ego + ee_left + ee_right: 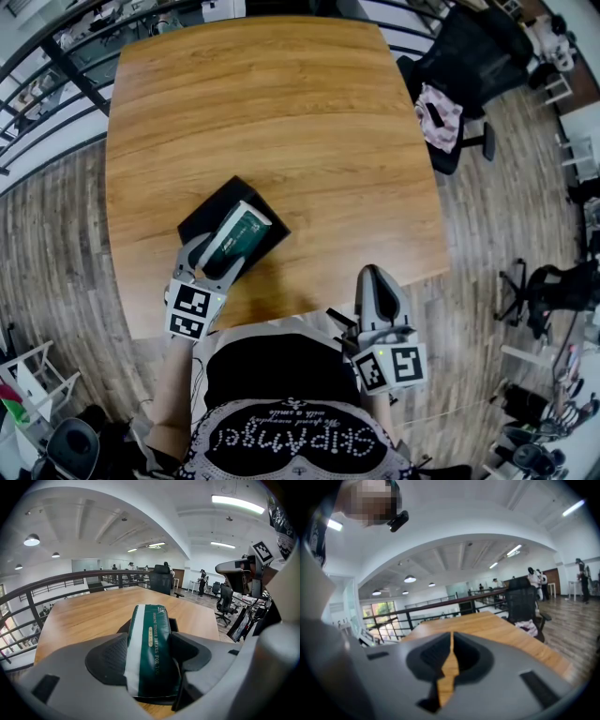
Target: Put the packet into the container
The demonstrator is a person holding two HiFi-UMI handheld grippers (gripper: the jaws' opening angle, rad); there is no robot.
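Note:
A dark green packet (236,234) with a white stripe is clamped lengthwise in my left gripper (208,255), over the black container (232,223) on the wooden table (272,122). In the left gripper view the packet (152,648) fills the gap between the two jaws, and the container's black rim (172,623) shows just behind it. My right gripper (377,292) hangs past the table's near edge, close to the person's body, its jaws shut with nothing between them (450,660).
A black office chair (469,66) with a patterned cloth on it stands off the table's right side. A metal railing (56,66) runs along the far left. More chairs and gear sit on the wood floor at right.

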